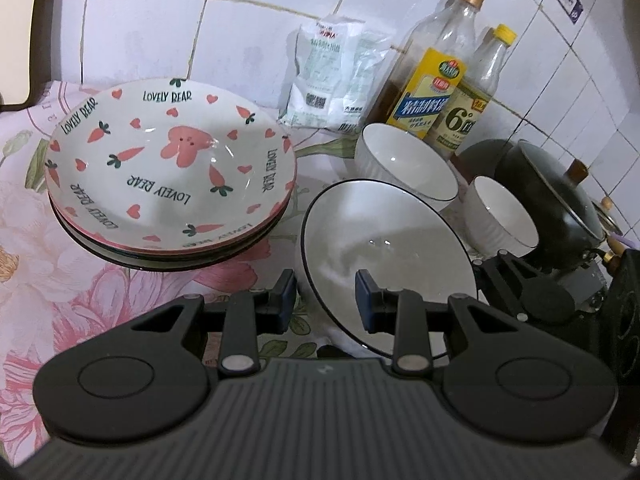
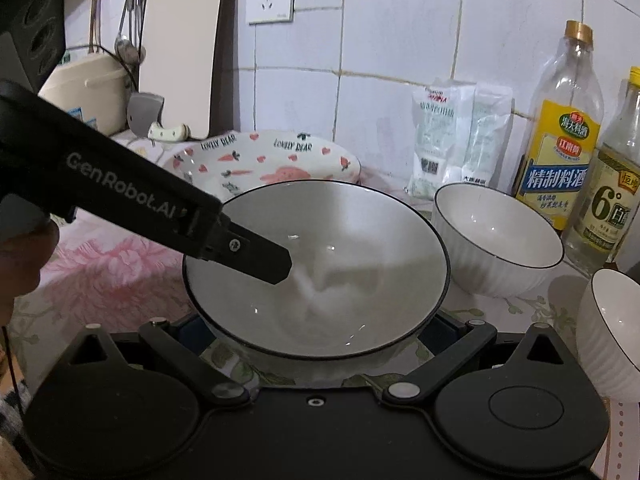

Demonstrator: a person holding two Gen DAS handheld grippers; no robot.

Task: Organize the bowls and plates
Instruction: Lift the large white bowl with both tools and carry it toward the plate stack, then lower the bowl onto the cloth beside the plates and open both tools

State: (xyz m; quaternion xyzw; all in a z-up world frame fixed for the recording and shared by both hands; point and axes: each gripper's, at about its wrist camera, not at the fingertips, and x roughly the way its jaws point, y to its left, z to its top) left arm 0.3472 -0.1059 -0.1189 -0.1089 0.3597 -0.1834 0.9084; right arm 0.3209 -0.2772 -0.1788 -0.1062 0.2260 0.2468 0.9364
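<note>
A large white bowl with a black rim stands on the flowered cloth. My left gripper straddles its left rim, one finger inside and one outside, with a gap showing. My right gripper is open, its fingers on either side of the bowl's base. The left gripper's finger reaches into the bowl in the right wrist view. A stack of "Lovely Bear" carrot plates sits to the left. Two small white ribbed bowls stand behind and to the right.
Two bottles and a white packet stand against the tiled wall. A black pot sits at the right. A cutting board and a cleaver lean at the back left.
</note>
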